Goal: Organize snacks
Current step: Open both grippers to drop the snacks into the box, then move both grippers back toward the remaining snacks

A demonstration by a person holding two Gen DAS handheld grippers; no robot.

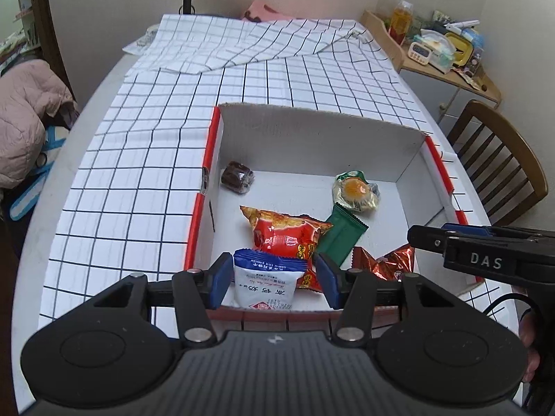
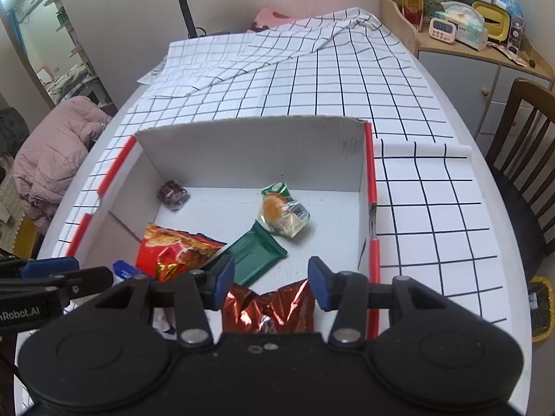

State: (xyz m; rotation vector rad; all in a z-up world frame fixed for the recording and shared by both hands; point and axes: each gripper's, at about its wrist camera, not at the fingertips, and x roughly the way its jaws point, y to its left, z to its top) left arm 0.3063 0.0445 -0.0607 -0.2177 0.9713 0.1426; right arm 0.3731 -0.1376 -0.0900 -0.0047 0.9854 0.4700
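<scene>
A white cardboard box with red edges (image 1: 312,131) (image 2: 249,152) sits on the checked tablecloth. In it lie a dark brown wrapped sweet (image 1: 237,176) (image 2: 172,194), a clear packet with an orange snack (image 1: 355,191) (image 2: 282,213), a green bar (image 1: 341,234) (image 2: 251,254), a red-orange packet (image 1: 284,234) (image 2: 173,249) and a shiny red foil packet (image 1: 385,263) (image 2: 270,306). My left gripper (image 1: 274,279) is open around a blue-and-white packet (image 1: 265,282) at the box's near edge; only the left pad is near the packet. My right gripper (image 2: 271,286) is open over the foil packet.
A wooden chair (image 1: 499,159) (image 2: 520,131) stands right of the table. A cluttered side cabinet (image 1: 447,55) (image 2: 478,27) is at the back right. A pink jacket (image 1: 24,114) (image 2: 59,152) lies left. A lamp stem (image 2: 185,3) rises at the back.
</scene>
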